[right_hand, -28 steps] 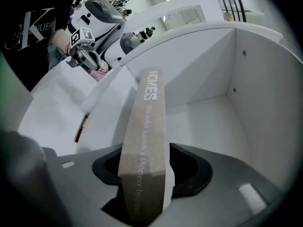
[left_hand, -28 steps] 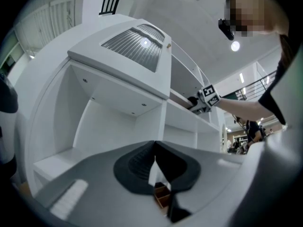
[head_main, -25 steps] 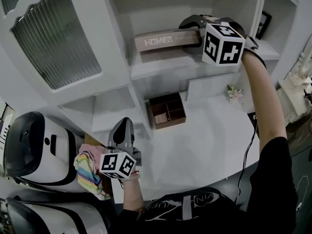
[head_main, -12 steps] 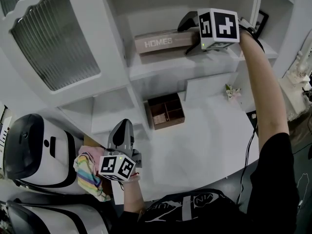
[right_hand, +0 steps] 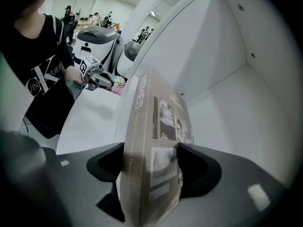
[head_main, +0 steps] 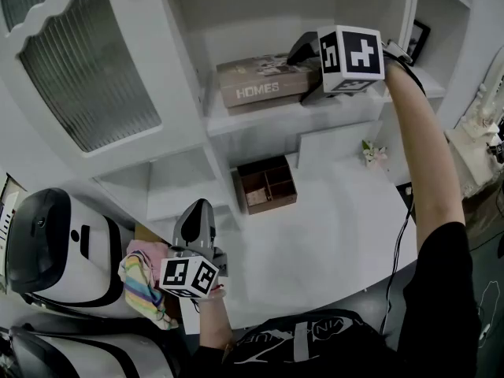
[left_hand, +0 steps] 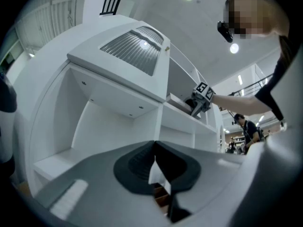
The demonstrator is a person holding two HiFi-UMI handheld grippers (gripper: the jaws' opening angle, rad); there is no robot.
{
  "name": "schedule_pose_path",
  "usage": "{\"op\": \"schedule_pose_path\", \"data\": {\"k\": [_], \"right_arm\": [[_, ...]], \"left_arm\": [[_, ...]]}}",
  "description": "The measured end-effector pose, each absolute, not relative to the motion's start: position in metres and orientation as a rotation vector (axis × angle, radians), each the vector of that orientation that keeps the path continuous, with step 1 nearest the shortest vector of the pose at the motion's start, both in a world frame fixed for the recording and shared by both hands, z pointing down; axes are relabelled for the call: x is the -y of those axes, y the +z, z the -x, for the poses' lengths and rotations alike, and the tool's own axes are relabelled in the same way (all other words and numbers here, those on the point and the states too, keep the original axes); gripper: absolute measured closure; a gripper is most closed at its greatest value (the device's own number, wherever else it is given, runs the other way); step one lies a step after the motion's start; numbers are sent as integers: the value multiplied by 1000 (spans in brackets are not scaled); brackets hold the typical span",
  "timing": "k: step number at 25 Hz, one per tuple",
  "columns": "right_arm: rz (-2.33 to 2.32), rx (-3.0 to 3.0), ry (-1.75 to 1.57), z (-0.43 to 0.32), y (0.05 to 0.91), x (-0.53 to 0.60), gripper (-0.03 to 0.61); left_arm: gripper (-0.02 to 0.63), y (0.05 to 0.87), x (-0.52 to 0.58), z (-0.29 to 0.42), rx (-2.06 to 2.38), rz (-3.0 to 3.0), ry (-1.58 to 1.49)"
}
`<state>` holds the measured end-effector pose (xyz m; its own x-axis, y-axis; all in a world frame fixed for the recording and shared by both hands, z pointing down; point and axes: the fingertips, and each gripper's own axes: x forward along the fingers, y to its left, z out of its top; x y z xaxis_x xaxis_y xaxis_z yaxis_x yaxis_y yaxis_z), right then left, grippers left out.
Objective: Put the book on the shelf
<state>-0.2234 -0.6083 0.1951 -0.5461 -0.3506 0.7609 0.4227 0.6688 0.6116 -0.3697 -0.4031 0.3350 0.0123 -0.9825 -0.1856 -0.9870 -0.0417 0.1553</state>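
- Here, in the head view, the book (head_main: pixel 264 81) is lying flat on the upper shelf (head_main: pixel 260 115) of a white cabinet, its spine facing outward.
- The right gripper (head_main: pixel 309 63) is reaching up to the book's right end, with the person's arm stretching up along the right side.
- The left gripper (head_main: pixel 200 208) is hovering low over the edge of the white desk (head_main: pixel 339 227), well apart from the book.
- A brown divided box (head_main: pixel 268 183) is sitting on the desk below the shelf, and a striped cloth (head_main: pixel 142 286) is lying just beside the left gripper.
- In the left gripper view, the left gripper (left_hand: pixel 154 148) is pointing toward the cabinet with its jaws meeting at the tips and nothing between them.
- The right gripper (left_hand: pixel 196 105) is showing far off at the upper shelf.
- In the right gripper view, the right gripper (right_hand: pixel 151 162) is straddling the near end of the book (right_hand: pixel 151 126).
- Its jaws have just been opening and are standing wide, one on either side of the book's thickness, and they are not seeming to press on it.
- The book is stretching away from the camera along the shelf floor (right_hand: pixel 227 112).
- The left gripper (right_hand: pixel 97 77) is showing in the distance beside the person's dark shirt (right_hand: pixel 42 79).
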Motion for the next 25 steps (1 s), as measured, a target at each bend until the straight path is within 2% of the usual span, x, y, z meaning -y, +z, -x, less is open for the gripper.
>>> {"op": "schedule_pose_path", "data": {"k": [8,15,25], "right_arm": [[55,1906,-995,217,194,601,220],[38,1949,-1013,215,185,587,255],[-1,2039,-1084,204,181,563,421]], "left_arm": [[614,334,397,363,-2158,2219,360],[614,330,384,362,-2163,2201,380],[614,326,366,345,-2158,2196,344]]}}
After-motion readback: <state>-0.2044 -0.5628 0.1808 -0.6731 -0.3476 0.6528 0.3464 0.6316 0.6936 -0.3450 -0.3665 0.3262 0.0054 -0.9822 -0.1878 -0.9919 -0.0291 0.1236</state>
